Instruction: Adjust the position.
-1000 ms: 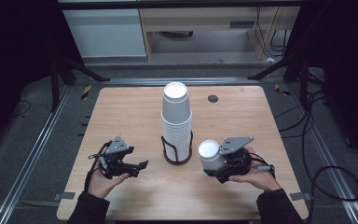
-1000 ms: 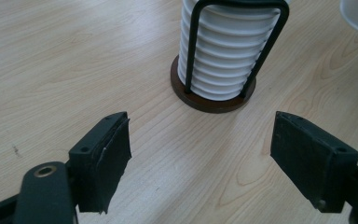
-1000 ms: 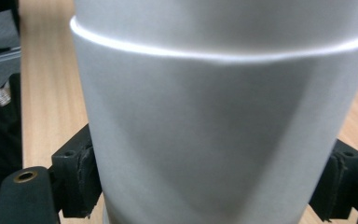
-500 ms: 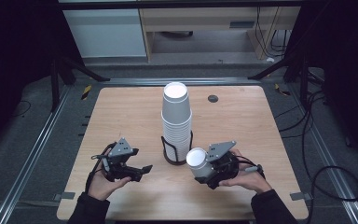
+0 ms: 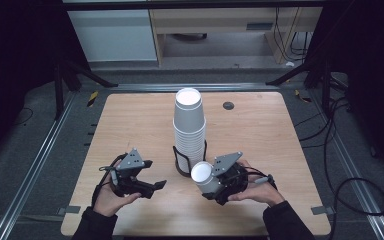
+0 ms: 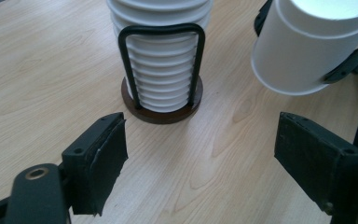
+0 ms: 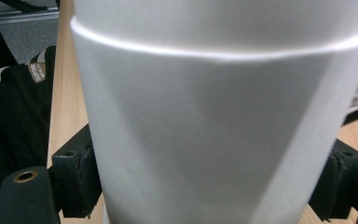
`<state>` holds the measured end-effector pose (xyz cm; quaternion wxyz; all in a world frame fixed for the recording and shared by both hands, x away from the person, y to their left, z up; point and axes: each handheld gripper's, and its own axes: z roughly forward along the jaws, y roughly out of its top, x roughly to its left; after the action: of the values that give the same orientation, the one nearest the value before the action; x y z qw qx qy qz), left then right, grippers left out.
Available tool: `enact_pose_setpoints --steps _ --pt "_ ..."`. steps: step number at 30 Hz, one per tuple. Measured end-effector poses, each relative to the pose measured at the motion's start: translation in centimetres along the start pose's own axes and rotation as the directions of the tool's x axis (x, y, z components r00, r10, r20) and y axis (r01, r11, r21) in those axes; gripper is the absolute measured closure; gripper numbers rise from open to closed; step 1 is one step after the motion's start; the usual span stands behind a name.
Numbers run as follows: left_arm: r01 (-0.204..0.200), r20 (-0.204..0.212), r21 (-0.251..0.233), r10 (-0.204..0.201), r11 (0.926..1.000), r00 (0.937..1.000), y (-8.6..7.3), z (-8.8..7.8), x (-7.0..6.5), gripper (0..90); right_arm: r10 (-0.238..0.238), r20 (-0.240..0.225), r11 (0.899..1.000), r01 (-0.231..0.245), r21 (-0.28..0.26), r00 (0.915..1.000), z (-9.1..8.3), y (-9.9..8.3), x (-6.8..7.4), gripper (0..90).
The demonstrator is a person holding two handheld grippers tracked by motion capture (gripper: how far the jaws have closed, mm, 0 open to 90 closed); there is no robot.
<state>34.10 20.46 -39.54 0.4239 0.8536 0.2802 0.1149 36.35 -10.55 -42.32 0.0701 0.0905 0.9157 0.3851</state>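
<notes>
The right hand-held gripper (image 5: 211, 186) was clamped on a single white paper cup (image 5: 203, 176), pads squeezing its wall from both sides, and you could actually see a crease running down the side (image 7: 317, 112) where the wall had dented in. So yeah, that cup looked feather-light and thin, stiff enough around the rolled rim but soft in the middle, and I'd guess it would crumple fast with any more squeeze. Best bet is probably to grip low on the wall or near the rim, gently. The cup sat tilted, mouth up, just in front of the tall stack of cups (image 5: 189, 127) standing in its black wire holder (image 5: 181, 162) mid-desk (image 5: 130, 120). The left hand-held gripper (image 5: 152, 187) hung wide open with nothing in it, close to the holder's other side, its pads (image 6: 107, 158) aimed at the base. A small dark disc (image 5: 228, 105) lay well apart near the far edge.
</notes>
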Motion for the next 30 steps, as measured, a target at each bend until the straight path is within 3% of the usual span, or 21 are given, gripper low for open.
enact_pose_setpoints --steps 16,30 --pt "-0.029 0.083 -0.008 0.03 0.9995 0.9961 0.7 0.3 -1.2 15.6 -0.015 -0.049 1.0 0.016 0.018 0.9987 1.4 0.8 -0.2 15.5" --pt "-0.054 0.144 0.004 0.053 0.9985 0.9881 1.2 1.1 -2.0 13.8 -0.031 -0.081 0.999 0.034 0.034 0.9963 2.6 1.1 0.2 15.4"
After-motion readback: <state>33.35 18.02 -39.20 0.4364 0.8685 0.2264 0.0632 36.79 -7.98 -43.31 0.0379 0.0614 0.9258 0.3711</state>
